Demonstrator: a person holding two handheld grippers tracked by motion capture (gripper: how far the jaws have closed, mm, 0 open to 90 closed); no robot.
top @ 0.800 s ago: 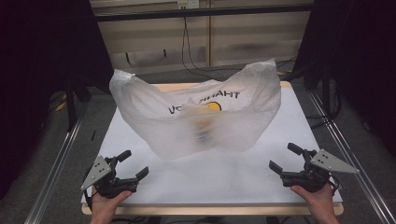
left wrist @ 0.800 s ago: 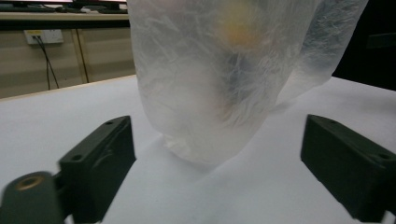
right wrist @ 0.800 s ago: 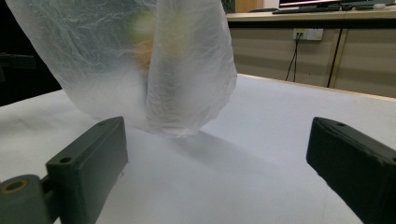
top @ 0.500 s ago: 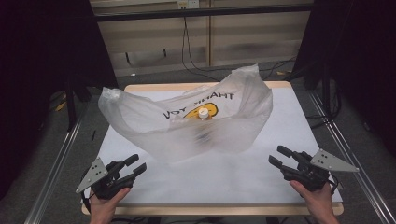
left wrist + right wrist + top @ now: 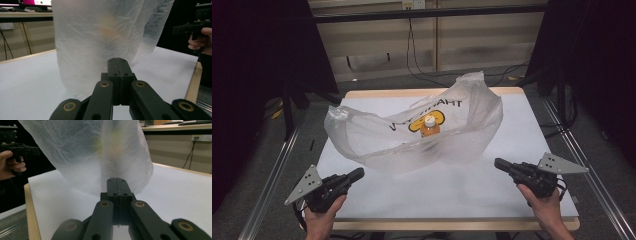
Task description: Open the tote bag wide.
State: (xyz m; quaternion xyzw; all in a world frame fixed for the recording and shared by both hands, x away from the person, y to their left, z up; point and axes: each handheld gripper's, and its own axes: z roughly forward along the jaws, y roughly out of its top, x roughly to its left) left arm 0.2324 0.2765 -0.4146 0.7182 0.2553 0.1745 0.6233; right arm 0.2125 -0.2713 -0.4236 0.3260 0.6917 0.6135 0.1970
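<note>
counted on the white-covered table with pale wooden edge (image 5: pixel 452 200): 1 translucent white plastic bag with black lettering and a yellow-orange logo (image 5: pixel 412 135), 1 orange bottle with a white cap (image 5: pixel 430 126) seen through the bag's open top, 2 black two-jaw grippers. bag billowed up at mid-table, between the 2 grippers and farther from the person than both, touching neither. left gripper (image 5: pixel 354 174) at the near left corner, jaws pressed together on nothing, pointed toward the bag's near left side (image 5: pixel 100 40). right gripper (image 5: pixel 500 164) at the near right edge, jaws likewise pressed together and empty, bag (image 5: pixel 105 152) just ahead of its tips. bottle blurred to an orange smudge in both gripper views.
</note>
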